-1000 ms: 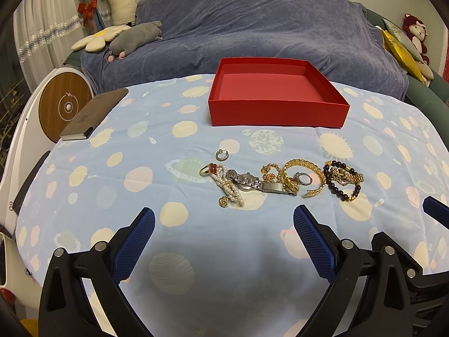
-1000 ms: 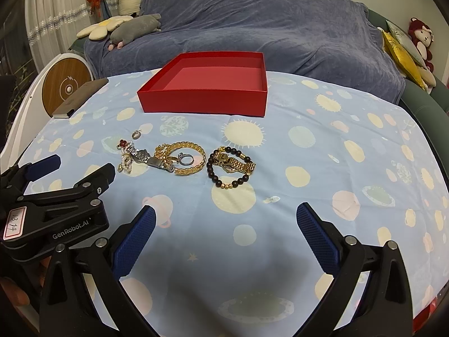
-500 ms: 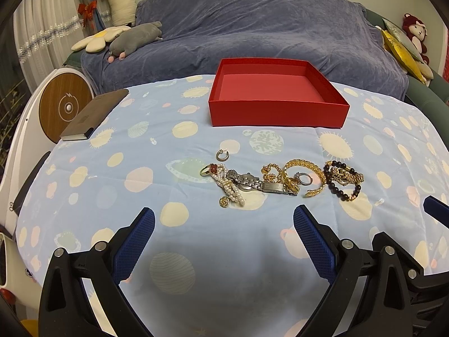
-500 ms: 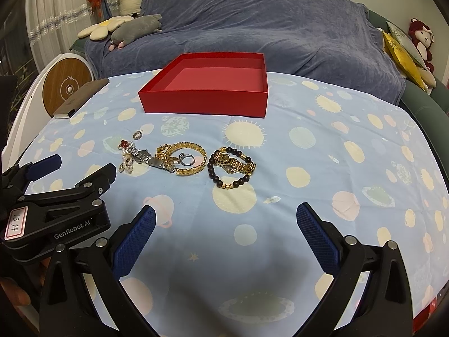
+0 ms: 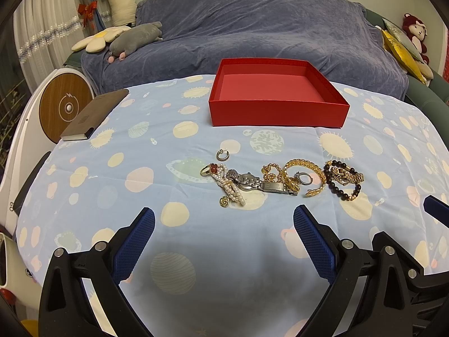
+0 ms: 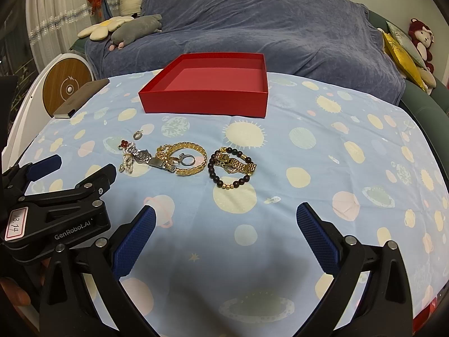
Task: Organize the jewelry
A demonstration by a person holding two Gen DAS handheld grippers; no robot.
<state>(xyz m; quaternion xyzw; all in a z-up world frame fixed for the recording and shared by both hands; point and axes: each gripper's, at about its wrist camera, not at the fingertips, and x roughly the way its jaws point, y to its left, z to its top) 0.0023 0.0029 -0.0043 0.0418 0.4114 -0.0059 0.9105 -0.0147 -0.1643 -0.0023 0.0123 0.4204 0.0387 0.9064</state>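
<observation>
An empty red box (image 5: 277, 118) (image 6: 204, 104) stands at the far middle of the table. In front of it lies a row of jewelry: a small silver ring (image 5: 223, 155), a pearl strand (image 5: 231, 189), a silver watch (image 5: 247, 181), a gold chain bracelet (image 5: 306, 172) (image 6: 190, 158), and a dark bead bracelet (image 5: 341, 186) (image 6: 228, 168) with a gold watch. My left gripper (image 5: 223, 230) is open and empty, near the table's front, short of the pearls. My right gripper (image 6: 224, 229) is open and empty, short of the bead bracelet.
A brown notebook (image 5: 94, 115) lies at the table's far left edge. A sofa under a blue blanket (image 5: 252, 33) with plush toys stands behind the table. The left gripper's body (image 6: 56, 210) shows at the left in the right wrist view.
The right wrist view has crept slightly closer to the jewelry. The left gripper has not visibly moved. Both stay open.
</observation>
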